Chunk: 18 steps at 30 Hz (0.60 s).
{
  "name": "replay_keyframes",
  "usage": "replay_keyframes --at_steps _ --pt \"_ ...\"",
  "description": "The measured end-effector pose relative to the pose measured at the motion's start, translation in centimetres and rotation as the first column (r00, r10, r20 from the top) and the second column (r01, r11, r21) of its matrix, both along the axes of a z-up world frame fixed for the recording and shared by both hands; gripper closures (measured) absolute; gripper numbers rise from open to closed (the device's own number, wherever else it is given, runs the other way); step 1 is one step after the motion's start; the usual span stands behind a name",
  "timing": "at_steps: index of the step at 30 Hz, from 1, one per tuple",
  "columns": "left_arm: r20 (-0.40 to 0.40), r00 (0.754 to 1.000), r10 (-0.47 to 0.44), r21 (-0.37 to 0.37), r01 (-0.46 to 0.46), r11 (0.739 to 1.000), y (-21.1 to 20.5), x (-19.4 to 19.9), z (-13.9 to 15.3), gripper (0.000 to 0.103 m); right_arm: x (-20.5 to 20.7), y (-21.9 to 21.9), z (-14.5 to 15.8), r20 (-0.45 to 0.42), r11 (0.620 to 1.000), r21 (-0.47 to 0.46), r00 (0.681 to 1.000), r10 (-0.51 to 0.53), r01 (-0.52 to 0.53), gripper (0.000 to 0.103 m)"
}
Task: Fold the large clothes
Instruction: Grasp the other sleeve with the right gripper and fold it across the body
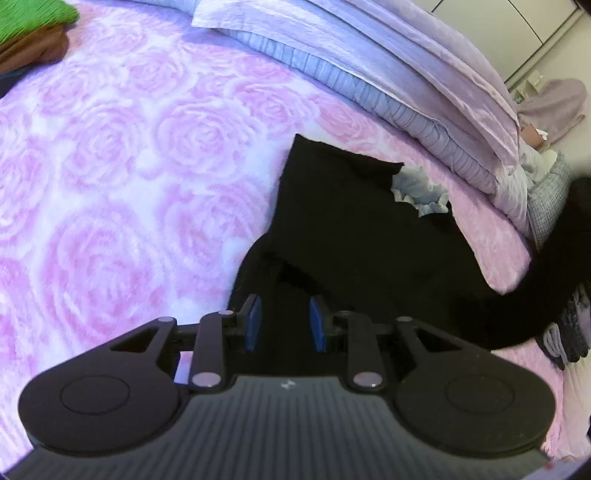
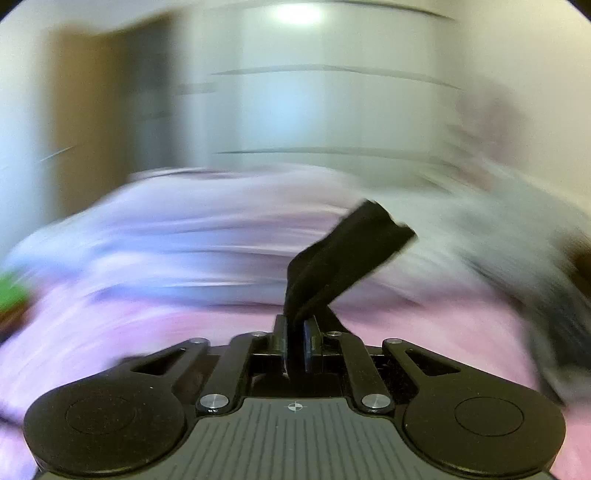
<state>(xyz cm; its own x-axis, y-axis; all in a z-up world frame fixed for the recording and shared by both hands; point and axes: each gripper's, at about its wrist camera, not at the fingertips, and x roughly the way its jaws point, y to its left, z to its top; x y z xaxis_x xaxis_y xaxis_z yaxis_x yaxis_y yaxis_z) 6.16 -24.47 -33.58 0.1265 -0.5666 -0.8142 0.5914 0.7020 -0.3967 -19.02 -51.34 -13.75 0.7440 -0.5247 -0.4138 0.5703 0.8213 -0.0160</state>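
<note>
Right wrist: black garment (image 2: 343, 254) between tongs (image 2: 296, 345).

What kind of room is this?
Most likely a bedroom: a bed with a pink rose-patterned blanket, a folded lilac quilt along its far side, and pale cupboard doors, blurred, beyond.

You have the garment (image 1: 343, 229) lying on the bedspread (image 1: 110, 166), right of centre in the left wrist view. The folded bedding (image 1: 388, 85) lies behind it. A clothes pile (image 1: 33, 33) sits at the far left. In the right wrist view, a garment end (image 2: 343, 258) projects forward from between the right gripper (image 2: 297, 347) pads.
</note>
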Motion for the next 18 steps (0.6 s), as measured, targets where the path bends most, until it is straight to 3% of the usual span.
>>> replay_keyframes --at_steps 1,3,5,10,15,18 --pt "-0.008 1.000 0.004 0.009 -0.004 1.000 0.2 0.1 -0.2 0.080 2.5 2.5 -0.6 -0.066 0.992 -0.035 0.990 0.121 -0.124 0.088" --pt "-0.016 1.000 0.010 0.018 -0.009 1.000 0.7 0.3 -0.6 0.080 6.7 6.8 -3.8 -0.283 0.967 -0.062 0.933 0.220 -0.247 0.073" --pt "-0.021 1.000 0.012 0.024 -0.012 1.000 1.2 0.7 -0.9 0.080 7.9 8.7 -7.0 -0.381 0.950 0.010 0.877 0.292 -0.312 0.073" --pt "-0.041 0.999 -0.013 0.023 0.014 1.000 1.0 1.6 -1.9 0.080 5.1 7.2 -12.0 -0.525 0.964 0.163 0.809 0.266 -0.211 0.072" --pt "-0.046 0.997 -0.066 -0.015 0.066 0.998 -2.4 2.3 -2.3 0.080 2.1 1.7 -14.0 -0.636 0.988 0.139 0.759 0.138 -0.063 0.072" --pt "0.002 0.995 -0.101 -0.017 0.101 0.995 -5.8 3.0 -2.5 0.077 0.9 -1.8 -14.4 -0.646 0.991 0.130 0.761 0.057 0.036 0.072"
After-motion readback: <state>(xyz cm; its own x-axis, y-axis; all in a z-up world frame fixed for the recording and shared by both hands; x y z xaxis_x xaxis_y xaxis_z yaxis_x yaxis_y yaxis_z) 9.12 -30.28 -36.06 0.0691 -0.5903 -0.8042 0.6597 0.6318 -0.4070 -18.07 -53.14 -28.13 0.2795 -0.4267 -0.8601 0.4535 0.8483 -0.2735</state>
